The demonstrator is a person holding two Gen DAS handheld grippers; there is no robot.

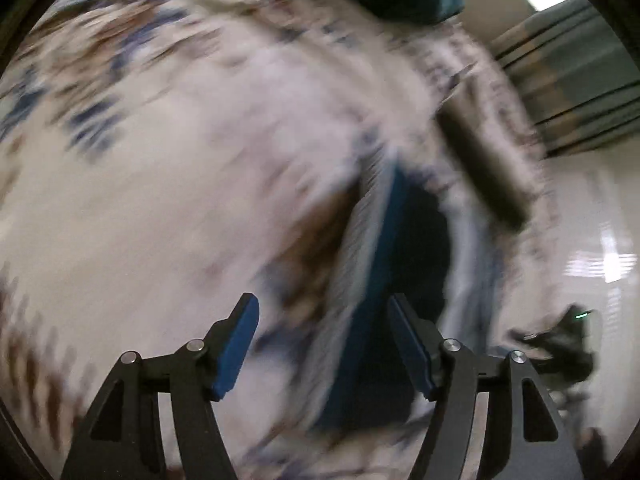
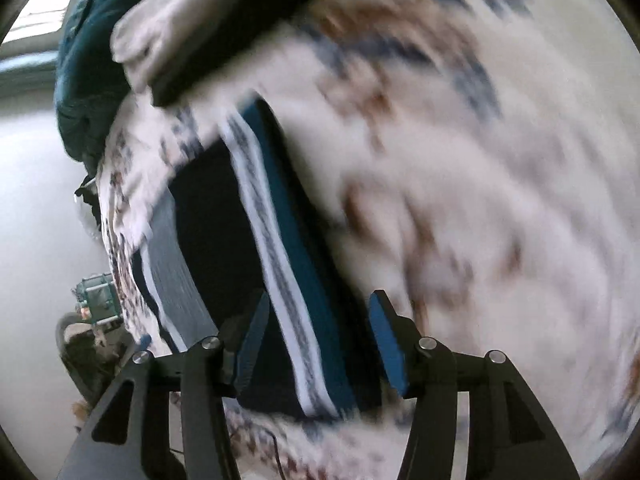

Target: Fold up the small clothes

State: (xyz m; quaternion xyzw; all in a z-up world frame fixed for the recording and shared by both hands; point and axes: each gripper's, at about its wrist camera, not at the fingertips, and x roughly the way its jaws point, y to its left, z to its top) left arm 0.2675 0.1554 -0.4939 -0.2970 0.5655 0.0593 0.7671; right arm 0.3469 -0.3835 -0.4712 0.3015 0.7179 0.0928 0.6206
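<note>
The dark garment [image 2: 224, 216] with its teal and white-striped band is lying on the patterned cover [image 2: 500, 184], long axis running away from both grippers, directly ahead of the right gripper [image 2: 316, 340] and left gripper [image 1: 322, 348], both standing partly open, gripping nothing.

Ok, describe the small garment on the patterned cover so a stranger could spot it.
Start from the white cover with brown and blue print. On it lies a small dark garment, between the right gripper fingers in view. Its white-striped teal band sets it apart.
</note>
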